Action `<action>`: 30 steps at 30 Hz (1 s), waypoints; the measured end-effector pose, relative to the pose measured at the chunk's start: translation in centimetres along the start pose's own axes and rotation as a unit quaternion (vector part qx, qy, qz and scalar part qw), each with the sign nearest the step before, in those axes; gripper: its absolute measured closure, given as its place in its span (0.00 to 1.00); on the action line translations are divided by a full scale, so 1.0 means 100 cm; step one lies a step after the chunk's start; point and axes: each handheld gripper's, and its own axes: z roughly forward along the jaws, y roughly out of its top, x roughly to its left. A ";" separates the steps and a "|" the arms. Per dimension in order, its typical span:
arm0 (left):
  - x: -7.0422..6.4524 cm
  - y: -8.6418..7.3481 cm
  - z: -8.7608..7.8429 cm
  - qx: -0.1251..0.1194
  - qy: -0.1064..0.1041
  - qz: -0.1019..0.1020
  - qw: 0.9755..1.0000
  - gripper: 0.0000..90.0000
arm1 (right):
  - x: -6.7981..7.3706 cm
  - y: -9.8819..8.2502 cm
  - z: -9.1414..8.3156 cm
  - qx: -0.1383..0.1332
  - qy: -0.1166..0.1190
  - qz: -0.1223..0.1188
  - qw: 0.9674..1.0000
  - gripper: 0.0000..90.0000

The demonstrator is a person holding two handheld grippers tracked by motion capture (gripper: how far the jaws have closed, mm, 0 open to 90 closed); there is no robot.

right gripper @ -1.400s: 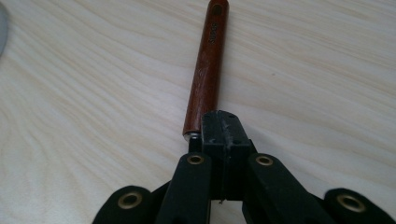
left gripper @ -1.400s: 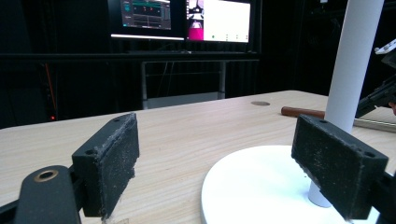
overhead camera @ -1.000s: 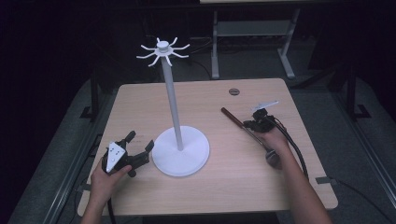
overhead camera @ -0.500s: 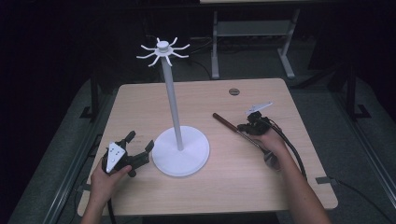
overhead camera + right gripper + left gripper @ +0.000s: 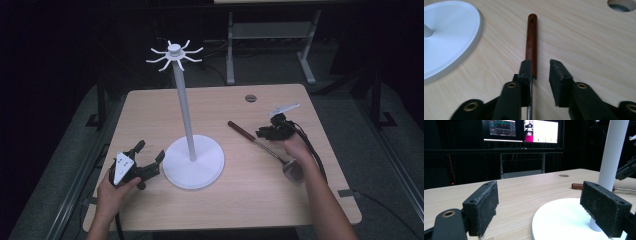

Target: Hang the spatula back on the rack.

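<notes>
On the right half of the table (image 5: 150,107), a ladle (image 5: 265,148) lay flat, its wooden handle (image 5: 531,42) pointing toward the far left and its thin metal shaft running back to a round bowl (image 5: 292,170) near the person's right wrist. The ladle rested on the bare wood, near the white disc base (image 5: 193,161) of a stand (image 5: 186,112) but apart from it.

The right gripper (image 5: 272,131) hovered over the joint of handle and shaft. Its jaws had just been opening and stood parted. In the right gripper view (image 5: 541,72), the lower end of the handle lay along the inner face of the left-hand jaw; the other jaw stood clear of it, with bare table in the gap. The pads were not pressing on the ladle.

The stand rose from its base as a slim white post, topped by a ring of curved white hooks (image 5: 174,54). The left gripper (image 5: 147,159) rested at the near left of the base, held in the person's left hand (image 5: 112,192). Its jaws were spread wide, with nothing between the pads (image 5: 485,206). A round hole (image 5: 250,98) sat in the table beyond the ladle.
</notes>
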 end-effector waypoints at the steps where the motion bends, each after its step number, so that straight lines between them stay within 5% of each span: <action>1: 0.000 0.000 0.000 0.000 0.000 0.000 1.000 0.16 | 0.000 0.000 0.000 0.000 0.000 0.000 1.000 0.78; 11: 0.000 0.000 0.000 0.000 -0.001 0.000 1.000 0.16 | 0.009 0.026 0.000 0.063 -0.009 -0.027 0.998 0.71; 21: 0.000 0.000 0.000 0.000 -0.002 0.000 1.000 0.16 | 0.016 0.052 0.019 0.124 -0.017 -0.050 0.991 0.69; 27: 0.000 0.000 0.000 -0.001 -0.003 0.000 1.000 0.16 | 0.021 0.064 0.042 0.179 -0.018 -0.063 0.982 0.69; 28: 0.000 0.000 0.000 -0.001 -0.004 0.000 1.000 0.16 | 0.021 0.067 0.049 0.202 -0.022 -0.071 0.976 0.69; 29: 0.000 0.000 0.000 -0.001 -0.004 0.000 1.000 0.16 | 0.021 0.067 0.049 0.202 -0.022 -0.071 0.976 0.69; 30: 0.000 0.000 0.000 -0.002 -0.004 0.000 1.000 0.16 | 0.023 0.070 0.054 0.225 -0.027 -0.079 0.971 0.69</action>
